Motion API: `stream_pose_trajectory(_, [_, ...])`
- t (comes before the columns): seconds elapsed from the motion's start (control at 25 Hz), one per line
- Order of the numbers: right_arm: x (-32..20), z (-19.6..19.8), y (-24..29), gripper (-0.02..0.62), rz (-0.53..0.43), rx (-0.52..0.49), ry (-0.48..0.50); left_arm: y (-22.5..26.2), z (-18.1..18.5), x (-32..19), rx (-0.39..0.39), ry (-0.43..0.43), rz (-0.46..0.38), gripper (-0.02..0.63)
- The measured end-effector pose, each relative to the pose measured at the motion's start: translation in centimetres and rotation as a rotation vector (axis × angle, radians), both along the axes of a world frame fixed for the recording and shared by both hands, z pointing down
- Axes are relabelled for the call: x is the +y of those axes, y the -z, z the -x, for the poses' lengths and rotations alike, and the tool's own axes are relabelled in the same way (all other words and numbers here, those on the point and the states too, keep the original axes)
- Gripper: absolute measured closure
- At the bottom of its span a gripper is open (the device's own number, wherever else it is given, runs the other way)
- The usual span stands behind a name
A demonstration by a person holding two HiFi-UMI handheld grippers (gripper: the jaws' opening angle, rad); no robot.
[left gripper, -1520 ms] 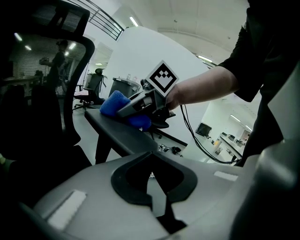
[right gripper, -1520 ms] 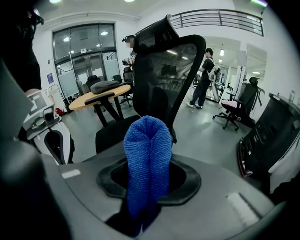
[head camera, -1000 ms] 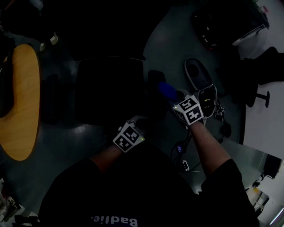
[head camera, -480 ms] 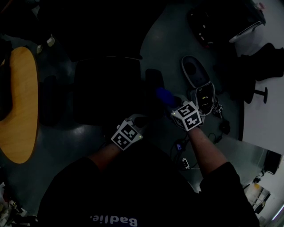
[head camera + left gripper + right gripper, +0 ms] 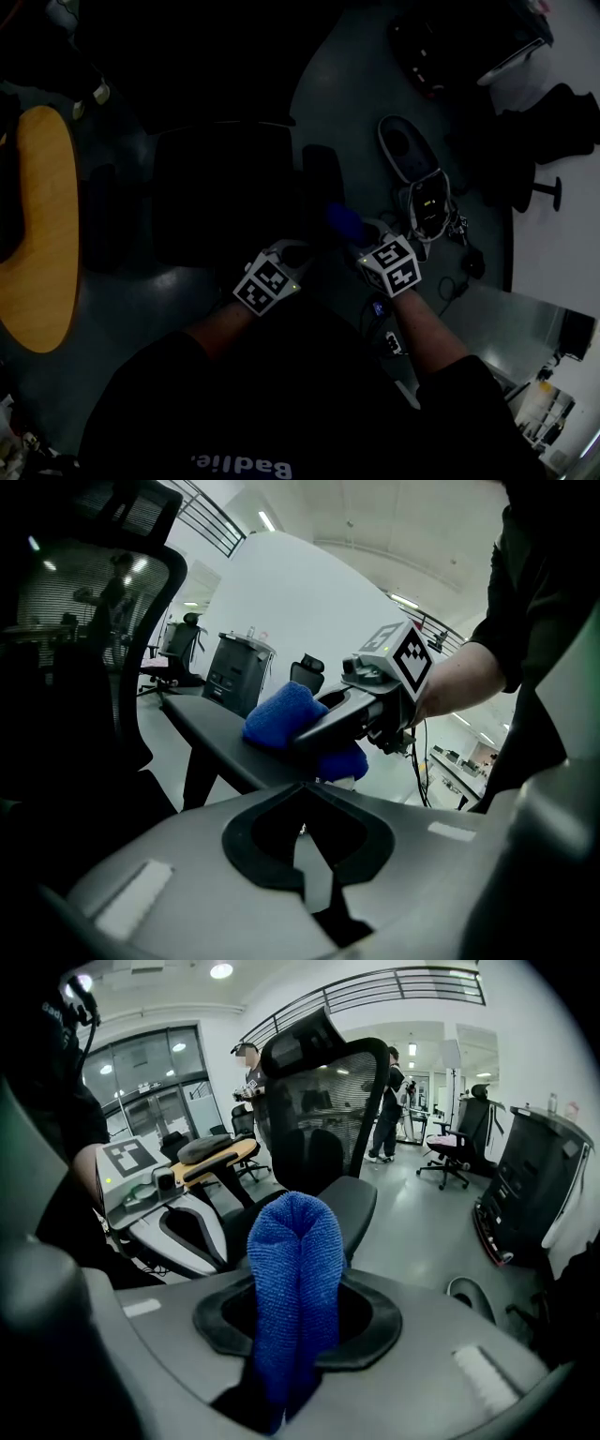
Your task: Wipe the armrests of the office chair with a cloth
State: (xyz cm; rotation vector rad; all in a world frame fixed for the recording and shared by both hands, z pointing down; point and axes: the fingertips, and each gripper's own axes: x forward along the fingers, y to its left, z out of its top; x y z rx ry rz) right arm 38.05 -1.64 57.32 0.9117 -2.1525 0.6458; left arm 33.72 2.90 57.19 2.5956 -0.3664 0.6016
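Note:
The head view is dark. A black office chair [image 5: 225,192] stands below me, its right armrest [image 5: 319,173] running away from me. A blue cloth [image 5: 344,221] lies on the near part of that armrest, and my right gripper [image 5: 364,236] is shut on it. From the left gripper view the cloth [image 5: 281,714] rests flat on the armrest [image 5: 211,735] under the right gripper [image 5: 361,710]. The folded cloth [image 5: 295,1269] stands up between the right jaws. My left gripper [image 5: 292,253] hovers just left of the armrest, shut and holding nothing [image 5: 304,787].
A round wooden table [image 5: 37,234] stands at the left. On the floor to the right are a grey oval base [image 5: 408,155], a tangle of cables [image 5: 441,220] and a black machine [image 5: 469,47]. People [image 5: 389,1101] and another chair [image 5: 455,1152] stand farther off.
My right gripper has drawn the blue cloth back along the armrest toward me. The left gripper has stayed nearly in place.

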Motion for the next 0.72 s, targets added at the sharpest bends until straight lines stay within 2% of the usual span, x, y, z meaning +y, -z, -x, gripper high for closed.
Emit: stream_pose_trajectory(0.72, [5.8,3.3,0.0,0.465,0.032,-0.057,-0.027,-0.3,0.4,0.3,-0.017,-0.053,-0.013,0.589])
